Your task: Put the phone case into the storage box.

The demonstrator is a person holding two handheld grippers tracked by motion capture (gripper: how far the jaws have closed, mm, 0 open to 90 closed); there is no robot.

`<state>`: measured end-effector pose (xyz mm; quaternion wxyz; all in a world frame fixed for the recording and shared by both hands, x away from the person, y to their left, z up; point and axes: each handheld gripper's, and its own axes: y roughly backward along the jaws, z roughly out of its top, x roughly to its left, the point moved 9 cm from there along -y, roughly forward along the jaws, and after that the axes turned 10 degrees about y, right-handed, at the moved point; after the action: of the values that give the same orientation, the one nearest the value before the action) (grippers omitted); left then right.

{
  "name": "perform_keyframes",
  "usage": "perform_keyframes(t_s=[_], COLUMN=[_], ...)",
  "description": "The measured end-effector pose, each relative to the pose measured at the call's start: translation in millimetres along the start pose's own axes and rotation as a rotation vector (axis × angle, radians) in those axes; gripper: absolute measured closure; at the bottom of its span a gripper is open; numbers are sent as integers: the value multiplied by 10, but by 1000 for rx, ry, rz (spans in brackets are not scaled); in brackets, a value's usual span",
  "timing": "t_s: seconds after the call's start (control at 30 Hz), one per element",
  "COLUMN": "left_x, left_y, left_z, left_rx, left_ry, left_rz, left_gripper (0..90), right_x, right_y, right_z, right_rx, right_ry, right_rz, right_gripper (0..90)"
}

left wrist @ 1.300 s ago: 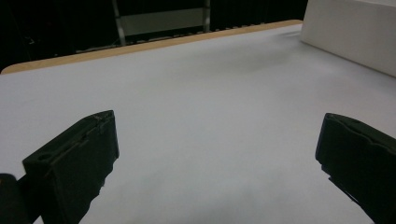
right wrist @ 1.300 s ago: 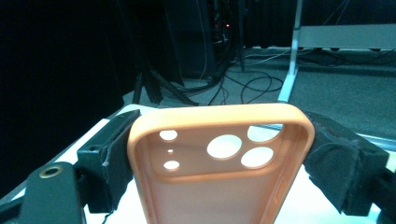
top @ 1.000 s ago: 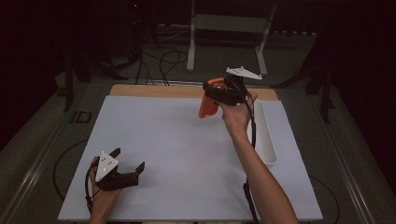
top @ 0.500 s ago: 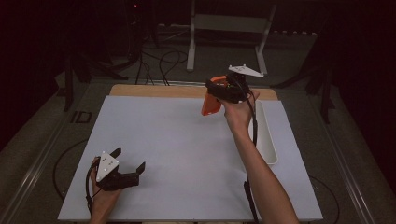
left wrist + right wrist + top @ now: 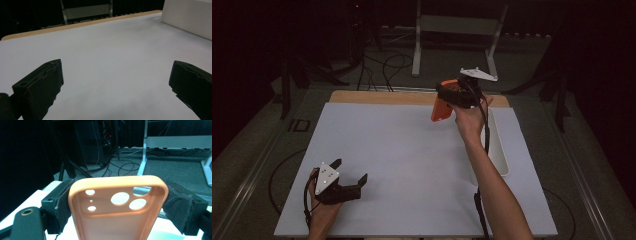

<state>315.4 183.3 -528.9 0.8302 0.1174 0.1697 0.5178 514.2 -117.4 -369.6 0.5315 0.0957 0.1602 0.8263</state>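
Orange phone case (image 5: 117, 212) clamped in right gripper (image 5: 447, 97) jaws, unmarked; left gripper (image 5: 349, 175) jaws apart.

My tabletop (image 5: 412, 150) is white, with a bare wooden strip (image 5: 382, 96) along its far edge; beyond that edge a grey floor (image 5: 522, 75) carries loose black cables (image 5: 387, 65) and a pale metal stand (image 5: 457, 25); the room behind lies dark.

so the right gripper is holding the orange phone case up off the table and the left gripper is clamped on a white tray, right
Not quite. The left gripper grips nothing: its jaws stand wide apart over the bare white table, as the left gripper view shows. The white tray lies at the table's right. The right gripper does hold the orange phone case aloft.
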Motion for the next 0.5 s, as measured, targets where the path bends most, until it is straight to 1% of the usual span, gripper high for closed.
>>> perform_keyframes(t_s=[0.03, 0.27, 0.5], left_x=[-3, -4, -1], left_y=[0, 3, 2], left_z=[-1, 0, 1], left_rx=[1, 0, -2], left_ry=[-1, -1, 1], left_rz=[-1, 0, 2], left_gripper=[2, 2, 2], right_x=[-28, -96, -177], right_y=[-2, 8, 11], right_z=[0, 10, 10], right_rx=[-1, -4, -6], right_ry=[2, 5, -3], right_rz=[-6, -19, -34], right_gripper=[164, 165, 164])
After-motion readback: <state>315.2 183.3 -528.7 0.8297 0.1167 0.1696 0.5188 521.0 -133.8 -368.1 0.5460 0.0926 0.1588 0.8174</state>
